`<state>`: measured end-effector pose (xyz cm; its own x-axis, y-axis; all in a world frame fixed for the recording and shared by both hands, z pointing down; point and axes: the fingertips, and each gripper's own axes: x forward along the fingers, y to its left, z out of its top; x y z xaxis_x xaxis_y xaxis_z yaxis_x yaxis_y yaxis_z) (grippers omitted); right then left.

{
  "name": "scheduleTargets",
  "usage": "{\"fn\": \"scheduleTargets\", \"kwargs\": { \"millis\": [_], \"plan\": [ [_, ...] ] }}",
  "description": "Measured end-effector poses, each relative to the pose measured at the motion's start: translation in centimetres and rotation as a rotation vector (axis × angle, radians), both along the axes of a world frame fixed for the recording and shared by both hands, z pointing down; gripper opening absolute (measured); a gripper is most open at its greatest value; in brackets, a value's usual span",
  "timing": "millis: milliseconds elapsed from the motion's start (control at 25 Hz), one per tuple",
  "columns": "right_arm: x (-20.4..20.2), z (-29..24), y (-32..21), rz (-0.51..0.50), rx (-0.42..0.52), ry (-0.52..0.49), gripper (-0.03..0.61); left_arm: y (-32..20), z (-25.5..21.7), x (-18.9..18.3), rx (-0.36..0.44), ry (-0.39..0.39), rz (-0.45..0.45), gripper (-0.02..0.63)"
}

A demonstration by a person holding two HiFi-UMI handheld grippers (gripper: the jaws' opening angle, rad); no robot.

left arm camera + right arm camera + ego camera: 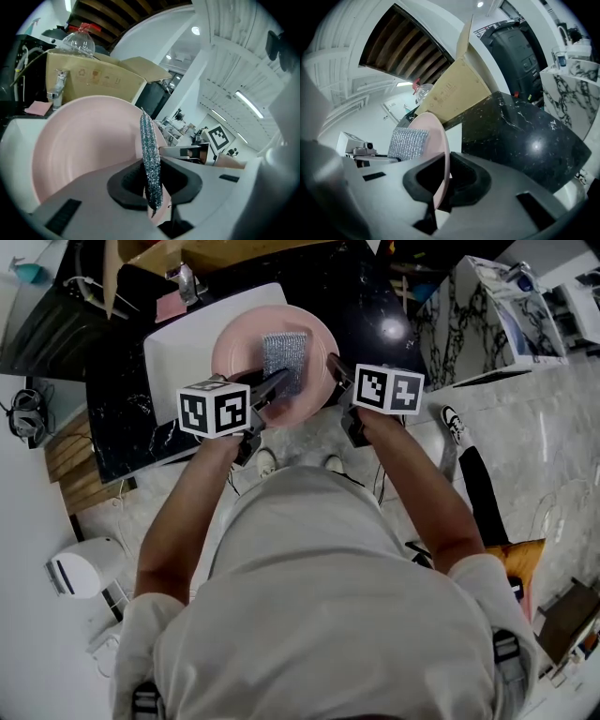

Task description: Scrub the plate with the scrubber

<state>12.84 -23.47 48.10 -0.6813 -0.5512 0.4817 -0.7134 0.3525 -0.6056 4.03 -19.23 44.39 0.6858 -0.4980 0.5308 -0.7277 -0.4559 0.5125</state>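
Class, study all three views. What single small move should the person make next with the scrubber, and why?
Probably sweep the left gripper sideways so the scrubber rubs across the plate. Its jaws are shut on the scrubber, which appears to lie against the plate's face. The right gripper clamps the rim, holding the plate over the sink.

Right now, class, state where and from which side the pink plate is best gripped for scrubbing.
Take the pink plate by its thin rim, edge-on from the right, as the right gripper does. The rim fits between the jaws, leaving the dished face open to the scrubber in the left gripper.
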Motion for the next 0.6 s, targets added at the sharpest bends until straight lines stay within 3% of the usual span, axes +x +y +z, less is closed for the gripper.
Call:
{"fn": "scheduleTargets", "kwargs": {
  "millis": [280, 600],
  "plan": [
    [-0.3, -0.5, 0.2, -0.003, 0.007, -0.012, 0.023, -0.4, 1.0, 2.4, -0.022, 0.017, 0.034, 0.067],
    [0.7, -0.3, 0.0, 0.011, 0.0, -0.012, 0.025, -0.6, 1.6, -1.1, -0.027, -0.028, -0.01, 0.067]
  ]
}}
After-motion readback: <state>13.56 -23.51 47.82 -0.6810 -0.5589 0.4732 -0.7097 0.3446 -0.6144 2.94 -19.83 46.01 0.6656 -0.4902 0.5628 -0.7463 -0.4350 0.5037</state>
